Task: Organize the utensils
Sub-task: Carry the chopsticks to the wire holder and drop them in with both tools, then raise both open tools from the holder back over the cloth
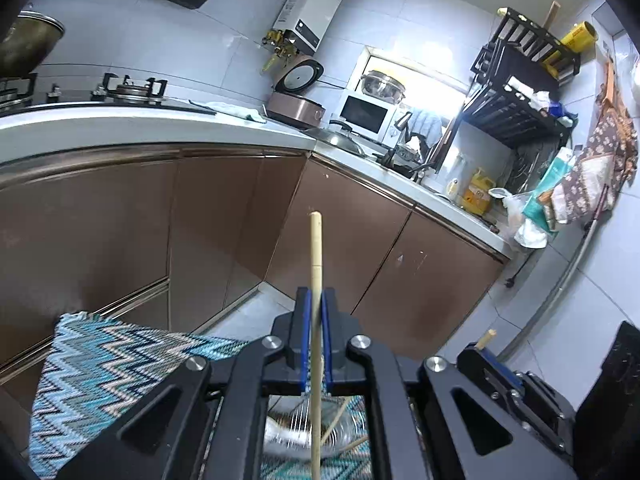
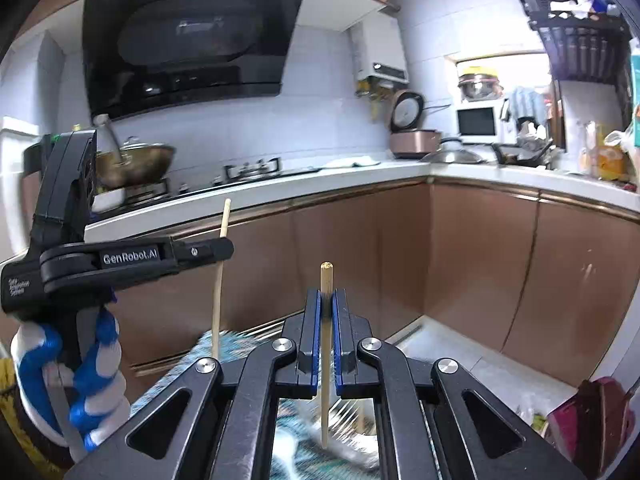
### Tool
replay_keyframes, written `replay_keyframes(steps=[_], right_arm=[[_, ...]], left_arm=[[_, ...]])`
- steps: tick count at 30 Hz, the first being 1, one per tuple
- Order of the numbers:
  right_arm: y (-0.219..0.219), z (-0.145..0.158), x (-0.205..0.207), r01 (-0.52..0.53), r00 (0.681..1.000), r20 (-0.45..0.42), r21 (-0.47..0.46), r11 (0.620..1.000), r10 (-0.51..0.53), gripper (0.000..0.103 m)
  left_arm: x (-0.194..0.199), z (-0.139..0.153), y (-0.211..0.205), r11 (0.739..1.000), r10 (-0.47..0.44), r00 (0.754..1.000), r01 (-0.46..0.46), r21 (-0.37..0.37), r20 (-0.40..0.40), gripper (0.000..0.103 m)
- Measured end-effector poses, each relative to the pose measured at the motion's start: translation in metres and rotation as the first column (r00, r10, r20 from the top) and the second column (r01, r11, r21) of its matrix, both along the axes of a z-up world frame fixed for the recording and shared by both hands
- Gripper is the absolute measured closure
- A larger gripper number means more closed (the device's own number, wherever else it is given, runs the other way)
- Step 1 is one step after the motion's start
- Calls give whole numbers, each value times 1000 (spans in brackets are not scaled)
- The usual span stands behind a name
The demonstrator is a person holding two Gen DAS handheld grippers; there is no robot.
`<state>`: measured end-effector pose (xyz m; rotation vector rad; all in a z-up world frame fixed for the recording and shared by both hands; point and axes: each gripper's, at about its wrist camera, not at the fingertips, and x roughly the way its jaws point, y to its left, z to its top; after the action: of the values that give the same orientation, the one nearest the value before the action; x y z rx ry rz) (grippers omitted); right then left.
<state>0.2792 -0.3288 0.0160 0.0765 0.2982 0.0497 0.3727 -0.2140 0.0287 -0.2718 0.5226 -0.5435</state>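
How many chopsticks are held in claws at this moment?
2: one chopstick in the left claw, one chopstick in the right claw. More seem to lie blurred below.

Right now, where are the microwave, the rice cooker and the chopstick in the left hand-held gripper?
microwave (image 1: 366,114): left wrist view, its door.
rice cooker (image 1: 295,108): left wrist view, its pink body.
chopstick (image 1: 316,256): left wrist view, shaft above the pads.

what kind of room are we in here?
A home kitchen, almost certainly: a gas hob under a black range hood, a microwave and a rice cooker on an L-shaped counter over brown cabinets.
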Motion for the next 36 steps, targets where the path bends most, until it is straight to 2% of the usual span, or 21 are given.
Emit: replay_keyframes(steps=[5, 9, 13, 17, 18, 22, 24, 26, 33, 36], right_arm=[[-16, -18, 22, 24, 1000, 2, 2, 1000, -24, 98], [-19, -40, 32, 42, 999, -13, -4, 999, -42, 98], [-18, -60, 37, 57, 998, -35, -12, 998, -57, 98], [-17, -75, 34, 75, 996, -48, -13, 997, -76, 97], [-18, -77, 33, 80, 996, -51, -8, 997, -80, 94], [-18, -74, 18, 104, 994, -46, -1, 995, -104, 70], [-18, -68, 12, 113, 993, -34, 4, 994, -113, 68], [-15, -60, 1, 126, 992, -17, 1, 992, -126, 66], [-3, -27, -40, 152, 988, 25, -9, 988, -152, 63], [6, -13, -62, 152, 987, 44, -6, 988, -152, 60]], left_arm=[[34, -34, -30, 999, 46, 999, -46, 7, -22, 98], [46, -58, -44, 996, 83, 996, -82, 35, -14, 98], [48, -83, -50, 991, 106, 994, -106, 76, 9, 98], [39, -93, -47, 991, 106, 994, -108, 81, 32, 97], [38, -94, -46, 992, 97, 995, -99, 82, 30, 97], [23, -82, -34, 993, 82, 996, -86, 86, 47, 95], [14, -72, -29, 992, 78, 995, -84, 91, 63, 91], [2, -61, -17, 993, 81, 994, -87, 82, 76, 77], [-40, -21, 31, 992, 116, 987, -121, 41, 115, 72], [-67, -2, 58, 988, 145, 979, -151, 34, 146, 64]])
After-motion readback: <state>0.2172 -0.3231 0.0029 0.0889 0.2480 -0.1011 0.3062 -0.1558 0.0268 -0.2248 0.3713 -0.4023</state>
